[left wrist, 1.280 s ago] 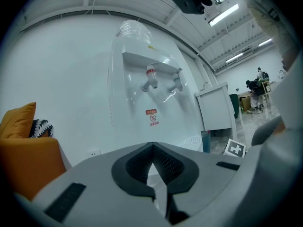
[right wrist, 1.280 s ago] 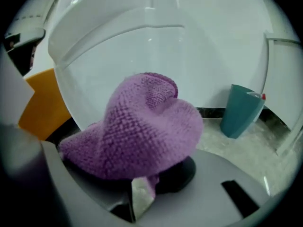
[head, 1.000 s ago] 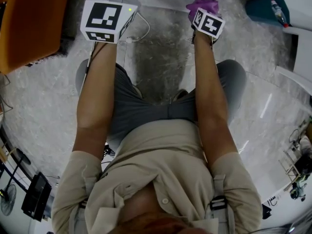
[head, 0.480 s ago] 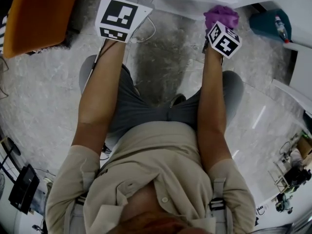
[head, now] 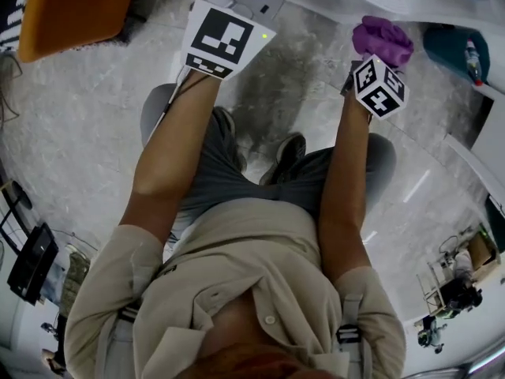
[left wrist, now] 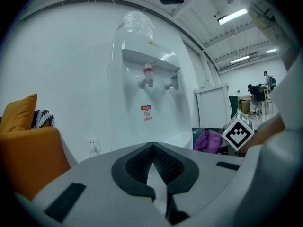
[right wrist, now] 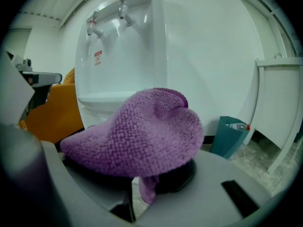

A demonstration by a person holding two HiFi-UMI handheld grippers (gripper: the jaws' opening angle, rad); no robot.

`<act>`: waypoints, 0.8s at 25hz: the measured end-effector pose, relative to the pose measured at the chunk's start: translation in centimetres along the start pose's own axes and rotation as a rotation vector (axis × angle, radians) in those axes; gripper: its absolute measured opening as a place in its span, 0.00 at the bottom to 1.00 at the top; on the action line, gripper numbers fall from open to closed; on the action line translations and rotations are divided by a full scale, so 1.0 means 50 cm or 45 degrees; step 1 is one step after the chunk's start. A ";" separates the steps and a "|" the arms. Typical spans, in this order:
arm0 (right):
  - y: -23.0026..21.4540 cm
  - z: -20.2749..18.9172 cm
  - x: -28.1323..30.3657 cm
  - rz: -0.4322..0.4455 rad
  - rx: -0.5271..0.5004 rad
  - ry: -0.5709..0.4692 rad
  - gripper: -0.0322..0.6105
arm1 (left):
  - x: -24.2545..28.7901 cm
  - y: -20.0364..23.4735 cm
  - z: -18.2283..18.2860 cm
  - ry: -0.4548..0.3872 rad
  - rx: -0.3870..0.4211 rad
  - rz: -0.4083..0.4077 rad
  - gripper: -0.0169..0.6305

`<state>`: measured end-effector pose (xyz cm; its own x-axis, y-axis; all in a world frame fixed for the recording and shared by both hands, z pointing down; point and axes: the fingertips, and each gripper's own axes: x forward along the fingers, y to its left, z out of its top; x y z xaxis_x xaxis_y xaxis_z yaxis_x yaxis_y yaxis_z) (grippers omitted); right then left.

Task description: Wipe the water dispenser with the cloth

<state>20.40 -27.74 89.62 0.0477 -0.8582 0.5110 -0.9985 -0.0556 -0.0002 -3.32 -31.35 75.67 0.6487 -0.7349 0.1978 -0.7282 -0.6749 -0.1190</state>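
Change: the left tool [left wrist: 154,171] and right tool [right wrist: 142,186] have both moved forward toward the water dispenser [left wrist: 147,93], and the person has stepped in after them.
Meaning: this looks like the approach; wiping contact is not yet made.
Right tool: clamped on the purple cloth [right wrist: 137,131], which mounds over its jaws.
Left tool: jaws together, nothing between them.
Dispenser relative to cloth: straight ahead, near but apart, with the taps [right wrist: 94,28] higher up.

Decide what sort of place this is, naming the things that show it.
Probably an office or workshop break corner: a white water dispenser against the wall, an orange sofa beside it, and ceiling strip lights.
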 end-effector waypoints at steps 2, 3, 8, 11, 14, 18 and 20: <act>0.003 0.012 -0.016 0.015 -0.070 -0.008 0.16 | -0.002 -0.007 -0.008 0.031 -0.022 0.019 0.05; 0.005 0.015 -0.022 0.026 -0.108 -0.004 0.16 | -0.002 -0.009 -0.016 0.046 -0.047 0.031 0.05; -0.024 0.101 -0.080 0.075 -0.231 0.009 0.16 | 0.037 -0.034 0.014 0.064 -0.121 0.060 0.05; 0.000 0.184 -0.162 0.119 -0.306 0.034 0.16 | 0.003 -0.049 0.082 0.074 -0.120 0.064 0.05; 0.051 0.241 -0.222 0.198 -0.349 0.040 0.16 | -0.065 -0.037 0.134 0.083 -0.194 0.089 0.05; 0.110 0.319 -0.289 0.276 -0.366 0.035 0.16 | -0.156 -0.002 0.225 0.114 -0.153 0.041 0.05; 0.132 0.369 -0.332 0.324 -0.360 0.036 0.16 | -0.202 0.021 0.288 0.137 -0.098 0.039 0.05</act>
<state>13.53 -23.28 65.29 -0.1997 -0.8118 0.5487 -0.9469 0.3038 0.1050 -7.47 -25.60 59.52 0.6018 -0.7407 0.2987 -0.7646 -0.6424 -0.0523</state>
